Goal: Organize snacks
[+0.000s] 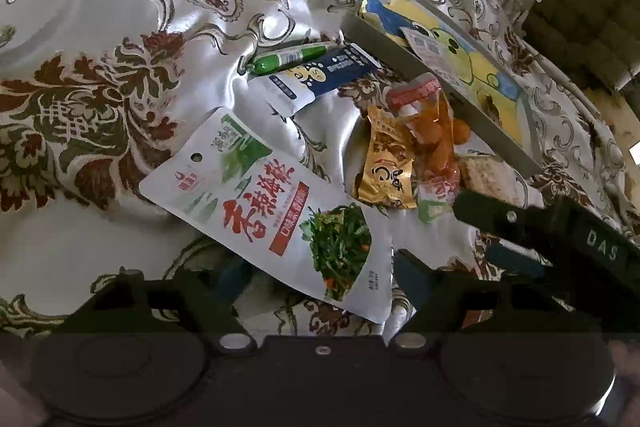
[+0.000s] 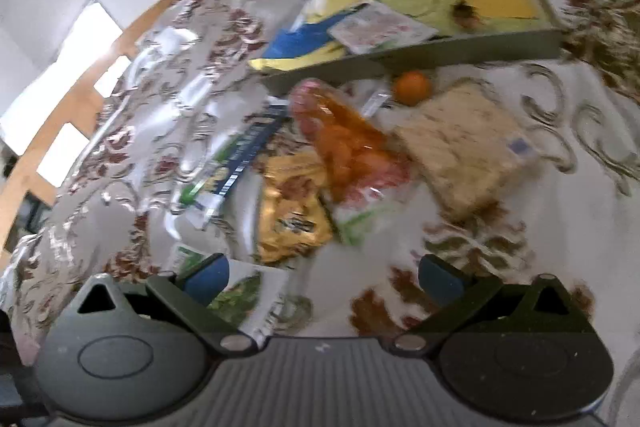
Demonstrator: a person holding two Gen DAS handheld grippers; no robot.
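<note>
Snack packs lie on a floral satin cloth. A white seaweed pouch (image 1: 276, 211) lies between the fingers of my open left gripper (image 1: 320, 279), not gripped. Beyond it lie a green sausage stick (image 1: 292, 58), a blue-and-white sachet (image 1: 320, 77), a gold packet (image 1: 384, 163) and a clear orange-snack bag (image 1: 432, 135). A grey tray (image 1: 404, 55) holds a yellow-blue pack (image 1: 468, 59). My right gripper (image 2: 324, 277) is open and empty, short of the gold packet (image 2: 292, 207), orange-snack bag (image 2: 344, 143), beige cracker pack (image 2: 468, 143) and tray (image 2: 420, 55). The right gripper also shows in the left wrist view (image 1: 520, 227).
A small orange ball (image 2: 412, 87) lies against the tray wall. A bare wooden frame and bright window (image 2: 68, 79) lie beyond the cloth's left edge in the right wrist view. Dark bedding (image 1: 592, 27) is at the left view's far right.
</note>
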